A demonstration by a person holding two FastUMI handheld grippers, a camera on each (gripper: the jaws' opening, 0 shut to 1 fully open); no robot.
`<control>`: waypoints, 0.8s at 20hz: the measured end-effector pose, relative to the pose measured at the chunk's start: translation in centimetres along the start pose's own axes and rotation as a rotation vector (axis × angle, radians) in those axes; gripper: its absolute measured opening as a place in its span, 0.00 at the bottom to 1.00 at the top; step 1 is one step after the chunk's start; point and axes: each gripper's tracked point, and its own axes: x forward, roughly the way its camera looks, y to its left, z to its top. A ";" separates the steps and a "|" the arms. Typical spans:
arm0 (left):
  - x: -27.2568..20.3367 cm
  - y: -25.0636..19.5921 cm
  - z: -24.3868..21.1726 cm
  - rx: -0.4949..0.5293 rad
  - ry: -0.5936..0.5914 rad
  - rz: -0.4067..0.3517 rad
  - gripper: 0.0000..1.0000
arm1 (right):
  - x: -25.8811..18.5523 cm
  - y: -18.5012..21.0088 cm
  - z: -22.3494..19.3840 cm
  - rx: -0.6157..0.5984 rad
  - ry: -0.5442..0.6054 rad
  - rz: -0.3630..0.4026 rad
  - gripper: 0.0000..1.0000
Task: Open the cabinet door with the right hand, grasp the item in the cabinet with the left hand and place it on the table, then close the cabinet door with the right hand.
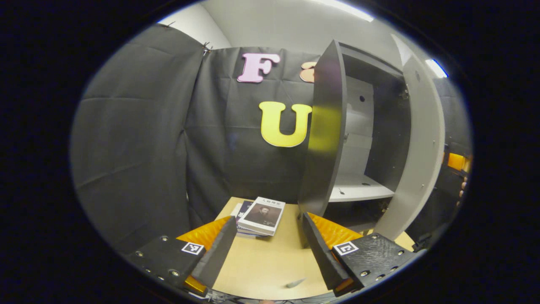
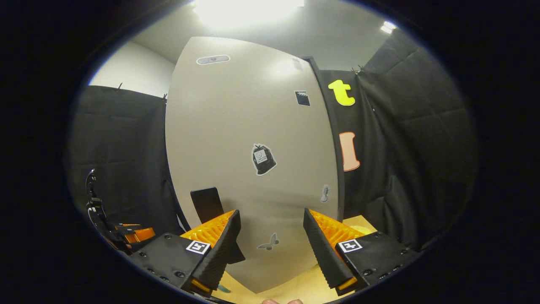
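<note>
On the table (image 1: 261,261) lie the books (image 1: 262,215), already out of the open, bare-shelved cabinet (image 1: 358,139). Both the left gripper (image 1: 263,249) and right gripper (image 2: 270,245) are spread and empty. Closing is the step in hand: the right gripper faces the door (image 2: 253,139) and should push it shut.

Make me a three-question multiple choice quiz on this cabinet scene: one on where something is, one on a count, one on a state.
1. Where do the books lie?
A. on the table
B. on the cabinet shelf
C. on the floor

2. How many cabinet doors stand open in the left gripper view?
A. none
B. one
C. two

3. How is the left gripper?
A. shut on a book
B. open, holding nothing
C. shut on the door

Answers: 1 A, the books rest on the tabletop beside the cabinet. 2 C, a dark door and a light door both swing out. 3 B, its fingers stand apart with bare table between them.
</note>
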 end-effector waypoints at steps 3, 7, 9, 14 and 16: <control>0.5 0.4 -0.3 -0.007 0.009 -0.018 0.94 | 2.1 1.7 -1.3 -0.006 0.053 -0.001 0.94; 0.7 -0.4 -0.7 0.001 -0.002 -0.055 0.97 | 2.8 2.7 -1.4 -0.002 0.050 0.000 0.95; 0.8 -1.8 -0.8 -0.004 -0.016 -0.084 0.93 | 2.5 1.7 -1.4 -0.022 0.047 -0.016 0.95; 0.0 -6.2 0.7 0.013 -0.067 -0.092 0.93 | 0.1 -2.2 -1.8 -0.037 0.067 -0.038 0.95; -0.6 -8.4 1.1 -0.009 -0.089 -0.082 0.95 | -1.1 -4.5 -1.5 -0.022 0.062 -0.043 0.95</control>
